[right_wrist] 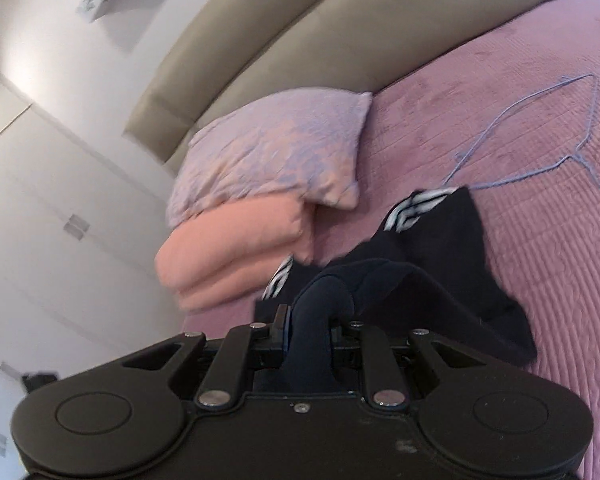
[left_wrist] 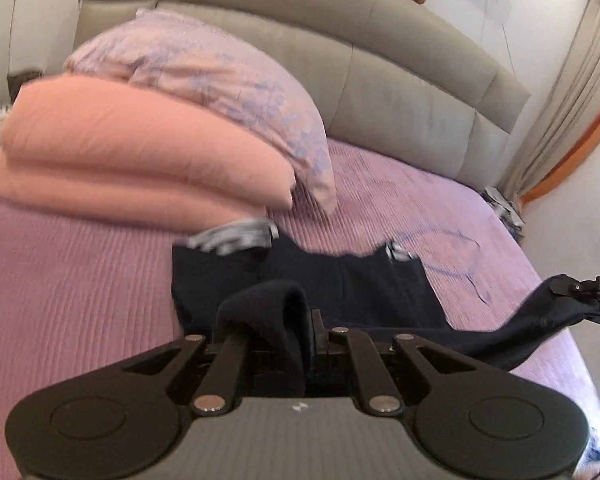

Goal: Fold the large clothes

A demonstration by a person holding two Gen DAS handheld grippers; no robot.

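A dark navy garment [left_wrist: 356,288] with black-and-white striped trim [left_wrist: 236,236] lies on the purple bedspread [left_wrist: 80,264]. My left gripper [left_wrist: 300,332] is shut on a bunched fold of its near edge. My right gripper [right_wrist: 308,320] is shut on another fold of the same garment [right_wrist: 440,248]. In the left wrist view the right gripper [left_wrist: 592,300] shows at the far right, holding the cloth lifted above the bed. The fabric hides the fingertips of both grippers.
A folded pink quilt [left_wrist: 132,160] with a lilac pillow [left_wrist: 204,68] on top lies at the head of the bed, close behind the garment. A blue wire hanger [right_wrist: 540,136] lies on the bedspread [right_wrist: 540,240] to the right. A grey padded headboard [left_wrist: 400,80] stands behind.
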